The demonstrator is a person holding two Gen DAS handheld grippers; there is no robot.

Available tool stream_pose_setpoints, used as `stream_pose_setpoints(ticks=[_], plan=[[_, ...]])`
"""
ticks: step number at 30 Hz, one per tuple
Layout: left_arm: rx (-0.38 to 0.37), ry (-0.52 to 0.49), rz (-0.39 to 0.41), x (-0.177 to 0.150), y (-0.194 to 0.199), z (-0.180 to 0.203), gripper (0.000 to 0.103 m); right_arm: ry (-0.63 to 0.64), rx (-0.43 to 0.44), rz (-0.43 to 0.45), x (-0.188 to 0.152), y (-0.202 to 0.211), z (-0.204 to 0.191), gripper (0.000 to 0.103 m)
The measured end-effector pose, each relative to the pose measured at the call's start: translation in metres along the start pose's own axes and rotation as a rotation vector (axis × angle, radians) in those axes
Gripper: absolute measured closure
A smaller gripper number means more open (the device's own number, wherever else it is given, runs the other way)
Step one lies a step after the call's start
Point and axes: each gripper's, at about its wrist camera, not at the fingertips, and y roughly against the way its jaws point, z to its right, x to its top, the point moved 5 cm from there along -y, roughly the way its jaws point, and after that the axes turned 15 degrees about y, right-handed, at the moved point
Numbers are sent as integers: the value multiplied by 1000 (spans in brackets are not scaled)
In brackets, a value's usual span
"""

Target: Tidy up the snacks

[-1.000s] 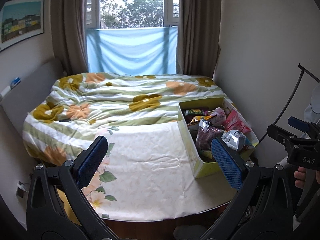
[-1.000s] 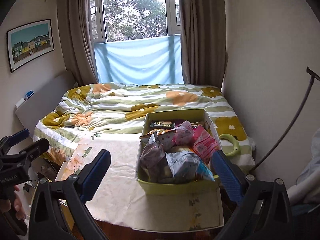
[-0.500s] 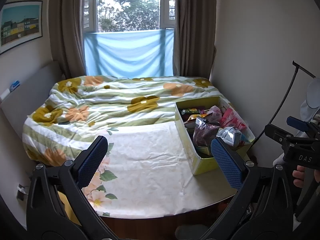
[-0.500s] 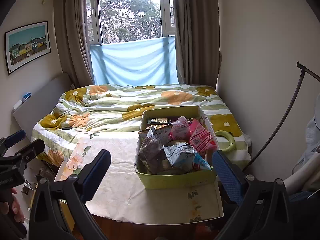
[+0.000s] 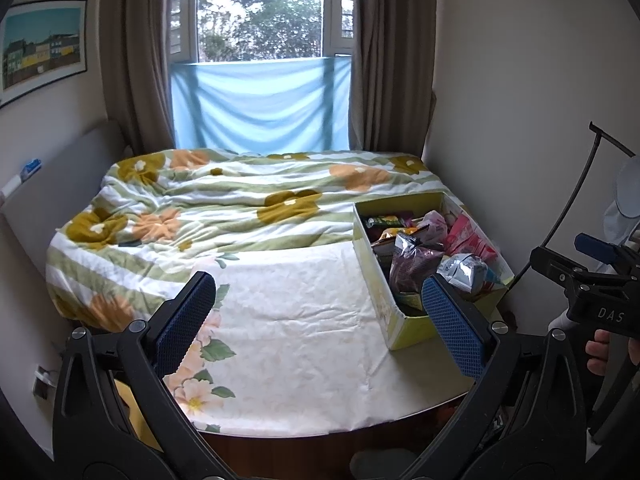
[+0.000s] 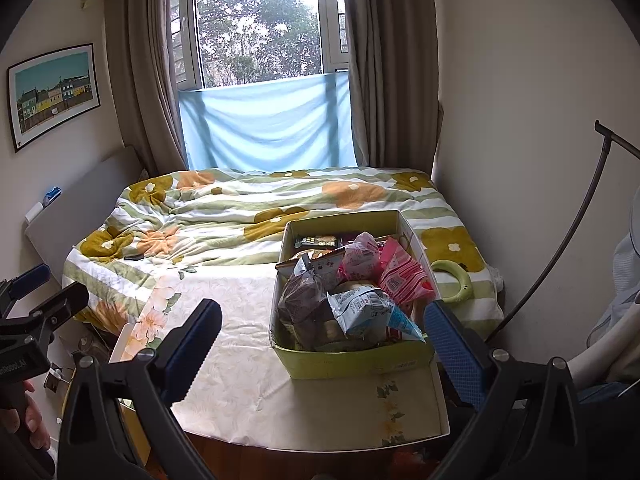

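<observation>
- Both cameras have drawn back and risen a little since the earlier frames, so the snack box (image 6: 352,360) sits slightly farther off in each view; nothing in it has shifted.
- Snack box: a yellow-green carton on the right part of the bench (image 6: 240,380), which wears a pale floral cloth and stands against the bed (image 6: 240,208).
- Contents are piled loosely above the rim: a dark brown bag (image 6: 304,300), a silver-blue packet (image 6: 368,308), a pink packet (image 6: 400,272), a pale pink pouch (image 6: 360,256), and a flat dark packet (image 6: 316,242) at the far end.
- Right gripper (image 6: 320,344) hangs before the box, jaws wide and empty; left gripper (image 5: 320,320) faces the bare cloth, jaws likewise wide and empty.
- To start well, I would take the topmost packet by its crimped edge, lifting straight up so neighbours do not spill.
- A green ring (image 6: 456,280) lies on the bed beside the box.
</observation>
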Motion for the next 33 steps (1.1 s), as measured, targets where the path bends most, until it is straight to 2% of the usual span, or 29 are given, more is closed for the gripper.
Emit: stream_pose_setpoints(ticks=[25,33], plan=[[10,-4,-11,2,-9,-5,1,-7,0,-11,3,-4,-9,2],[21,-5,23,4,-4,-11,1,-14,3,-10,6,-6,-13,2]])
